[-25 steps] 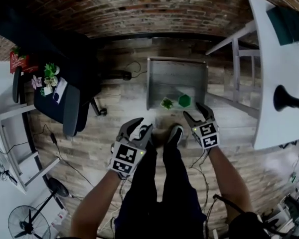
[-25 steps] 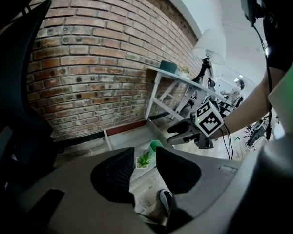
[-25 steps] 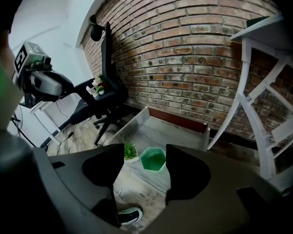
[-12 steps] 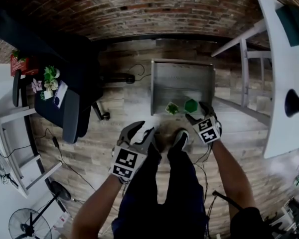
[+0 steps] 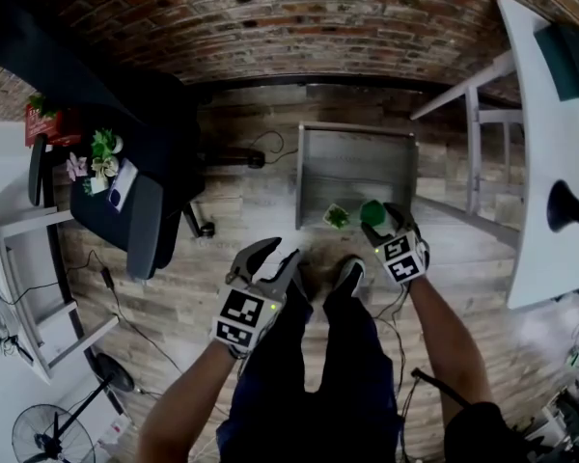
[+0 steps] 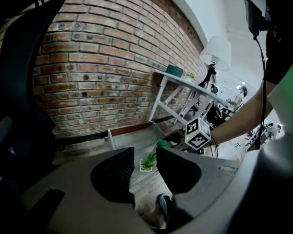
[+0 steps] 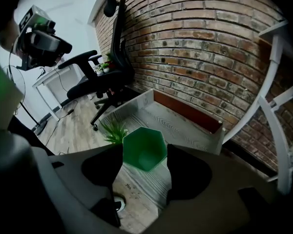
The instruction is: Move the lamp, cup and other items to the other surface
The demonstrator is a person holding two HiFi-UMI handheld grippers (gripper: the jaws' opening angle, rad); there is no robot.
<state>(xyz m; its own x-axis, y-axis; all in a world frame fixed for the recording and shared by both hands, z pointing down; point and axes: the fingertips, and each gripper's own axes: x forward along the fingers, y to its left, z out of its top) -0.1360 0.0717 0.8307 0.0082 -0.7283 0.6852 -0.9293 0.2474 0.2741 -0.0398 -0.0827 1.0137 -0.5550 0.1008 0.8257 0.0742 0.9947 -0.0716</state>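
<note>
**Jaws close on the green cup (image 7: 145, 148)**

The left gripper (image 5: 273, 257) hangs empty, its jaws a narrow gap apart. Ahead of it and to its right, a small potted plant (image 5: 337, 216) stands on the low grey tray (image 5: 357, 162), just left of the right gripper (image 5: 386, 222). That gripper's wide-set jaws have just been closing. The green cup sits between them, with the pads against its sides.

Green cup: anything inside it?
The cup looks empty. The right gripper view looks down into its open mouth and shows only bare green walls and floor. The inner wall nearest the camera is hidden behind the rim.
</note>
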